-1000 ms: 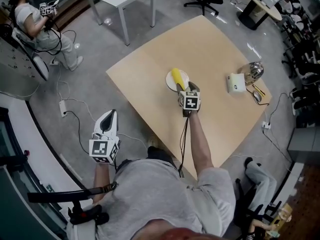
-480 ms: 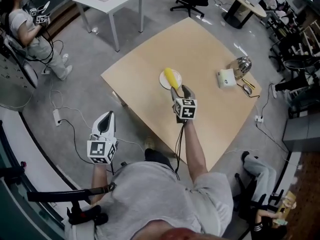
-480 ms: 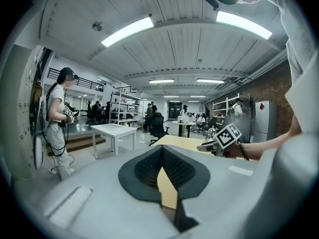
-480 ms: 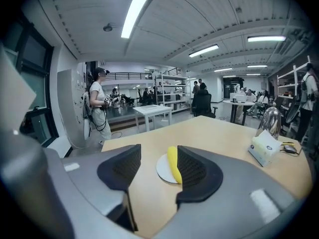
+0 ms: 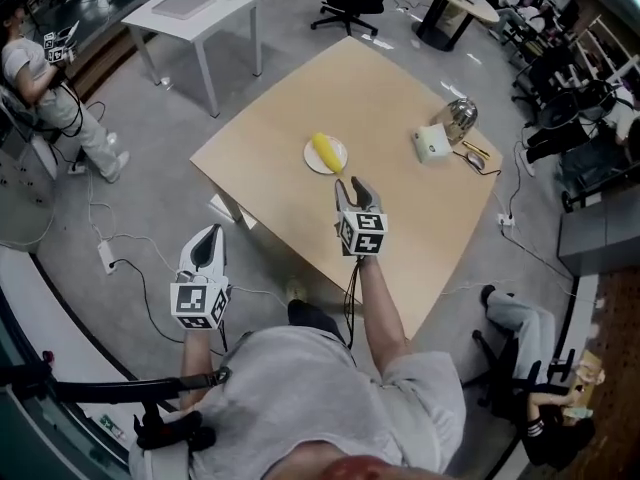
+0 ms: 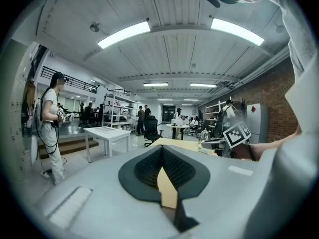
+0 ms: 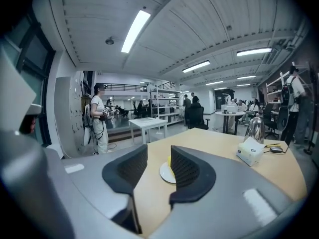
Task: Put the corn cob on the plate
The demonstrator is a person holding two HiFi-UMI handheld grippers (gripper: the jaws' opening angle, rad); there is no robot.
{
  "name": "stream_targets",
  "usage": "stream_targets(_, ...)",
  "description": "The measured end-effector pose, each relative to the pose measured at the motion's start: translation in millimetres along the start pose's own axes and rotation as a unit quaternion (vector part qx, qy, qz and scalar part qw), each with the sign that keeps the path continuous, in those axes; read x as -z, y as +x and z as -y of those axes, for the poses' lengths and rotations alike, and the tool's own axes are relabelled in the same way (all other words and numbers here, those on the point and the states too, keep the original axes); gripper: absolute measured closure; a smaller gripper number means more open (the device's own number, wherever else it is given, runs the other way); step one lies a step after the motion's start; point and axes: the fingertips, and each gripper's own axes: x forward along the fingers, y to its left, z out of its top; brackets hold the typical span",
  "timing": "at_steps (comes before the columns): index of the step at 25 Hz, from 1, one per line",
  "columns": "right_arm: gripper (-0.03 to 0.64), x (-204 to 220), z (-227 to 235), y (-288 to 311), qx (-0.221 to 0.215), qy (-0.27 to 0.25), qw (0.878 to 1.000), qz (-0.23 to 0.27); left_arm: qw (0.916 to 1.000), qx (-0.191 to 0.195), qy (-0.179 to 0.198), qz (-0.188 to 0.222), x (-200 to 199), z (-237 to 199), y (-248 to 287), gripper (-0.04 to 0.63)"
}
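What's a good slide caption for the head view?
Corn cob on the white plate on a wooden table, box and kettle to the right.

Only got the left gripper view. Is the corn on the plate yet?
Observer: Yes. The head view shows the corn cob lying on the white plate on the table.
Operator: Right hand-held gripper holding anything?
Observer: No. The right hand-held gripper has its jaws apart with nothing between them, and they have just been closing.
Operator: Anything else on the table?
Observer: A white box and a metal kettle, near the far right corner.
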Motion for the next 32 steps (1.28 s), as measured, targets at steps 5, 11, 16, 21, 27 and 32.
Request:
stream_targets(5,0.489,3.7,-2.7,-30.7,0.021,0.01,0.999,0.026,0.9998,0.02,0.003,0.004,5.4,6.1,-4.4,0.575)
stream_targets(11,0.523,-1.9,-13.0,-69.5,0.036,0.01,0.998,0.051,0.999,0.042,0.008,0.013,3.5,10.9,-15.3,0.575)
stream_targets(16,0.577,4.4,-19.2,-98.0,0.051,0.012,0.997,0.06,0.9979,0.061,0.011,0.016,5.3,16.5,-22.5,0.575)
stream_targets(21,0.589,10.0,-26.6,-129.6,0.067,0.017,0.995,0.069,0.9965,0.081,0.013,0.015,7.7,26.3,-34.0,0.575)
stream_targets(27,0.611,4.0,-32.1,-167.4,0.08,0.026,0.992,0.091,0.9948,0.098,0.016,0.021,4.5,39.9,-41.4,0.575)
stream_targets(32,0.611,5.4,-40.8,-195.2,0.087,0.024,0.991,0.1,0.9939,0.107,0.017,0.022,3.7,48.6,-49.2,0.575)
